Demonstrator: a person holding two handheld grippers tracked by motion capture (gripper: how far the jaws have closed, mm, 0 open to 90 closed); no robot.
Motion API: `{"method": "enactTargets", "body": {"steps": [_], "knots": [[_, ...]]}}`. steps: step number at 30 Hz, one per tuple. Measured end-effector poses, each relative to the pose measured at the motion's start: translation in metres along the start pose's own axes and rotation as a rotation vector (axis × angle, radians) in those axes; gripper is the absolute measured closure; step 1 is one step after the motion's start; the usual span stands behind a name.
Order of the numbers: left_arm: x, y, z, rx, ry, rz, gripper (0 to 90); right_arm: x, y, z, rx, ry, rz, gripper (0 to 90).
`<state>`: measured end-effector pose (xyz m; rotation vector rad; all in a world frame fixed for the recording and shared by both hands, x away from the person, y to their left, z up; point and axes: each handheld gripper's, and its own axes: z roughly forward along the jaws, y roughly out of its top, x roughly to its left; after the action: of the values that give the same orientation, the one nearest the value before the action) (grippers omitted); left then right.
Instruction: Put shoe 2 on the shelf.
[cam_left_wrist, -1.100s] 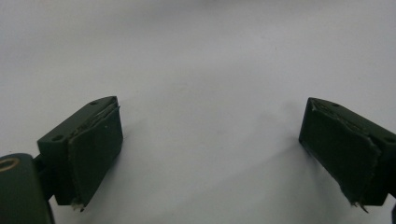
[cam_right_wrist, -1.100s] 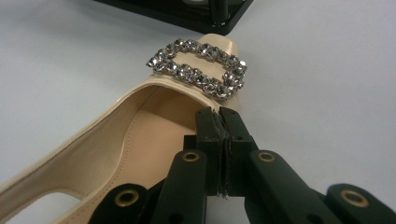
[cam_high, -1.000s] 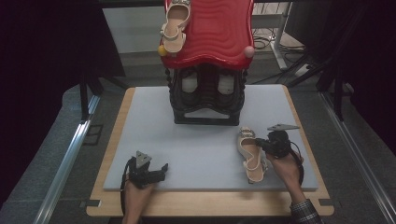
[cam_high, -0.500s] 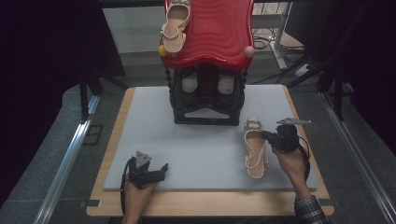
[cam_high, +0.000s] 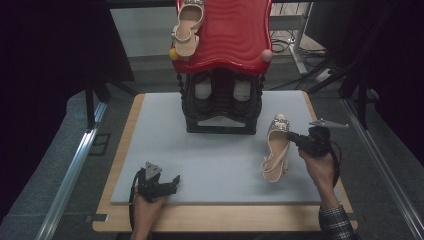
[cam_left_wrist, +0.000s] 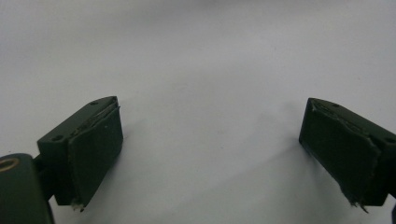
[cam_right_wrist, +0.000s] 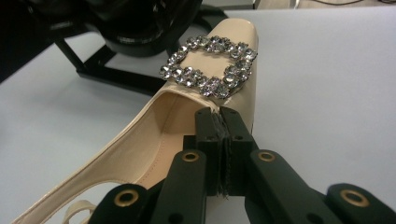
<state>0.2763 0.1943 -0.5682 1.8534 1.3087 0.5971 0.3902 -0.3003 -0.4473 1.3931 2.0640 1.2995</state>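
On the grey mat (cam_high: 210, 160), right gripper (cam_right_wrist: 219, 122) fingers pinch the shoe's (cam_right_wrist: 187, 116) edge.

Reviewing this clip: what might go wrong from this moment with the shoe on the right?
1. The right claw pinches only the thin side edge of the beige patent slingback shoe with a rhinestone buckle; it may slip or swing when lifted.
2. The black shoe stand with a red wavy top is close; the toe could bump it.
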Motion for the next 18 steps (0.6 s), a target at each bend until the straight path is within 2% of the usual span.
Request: {"method": "enactTargets", "body": {"steps": [3, 5, 7, 9, 16, 18], "knots": [[0.000, 0.000, 0.000, 0.000, 0.000, 0.000, 6.1, -0.004, 0.001, 0.003, 0.017, 0.010, 0.003, 87.7], [0.000, 0.000, 0.000, 0.000, 0.000, 0.000, 6.1, -0.006, 0.001, 0.010, 0.054, 0.016, 0.002, 87.6], [0.000, 0.000, 0.000, 0.000, 0.000, 0.000, 6.1, -0.008, -0.001, 0.018, 0.075, -0.004, -0.005, 87.8], [0.000, 0.000, 0.000, 0.000, 0.000, 0.000, 6.1, -0.013, -0.002, 0.025, 0.085, 0.006, 0.013, 87.8], [0.000, 0.000, 0.000, -0.001, -0.001, 0.000, 6.1, -0.022, -0.008, 0.051, 0.178, -0.058, 0.013, 87.5], [0.000, 0.000, 0.000, -0.001, -0.002, 0.000, 6.1, -0.023, -0.011, 0.056, 0.184, -0.051, 0.019, 86.5]]}}
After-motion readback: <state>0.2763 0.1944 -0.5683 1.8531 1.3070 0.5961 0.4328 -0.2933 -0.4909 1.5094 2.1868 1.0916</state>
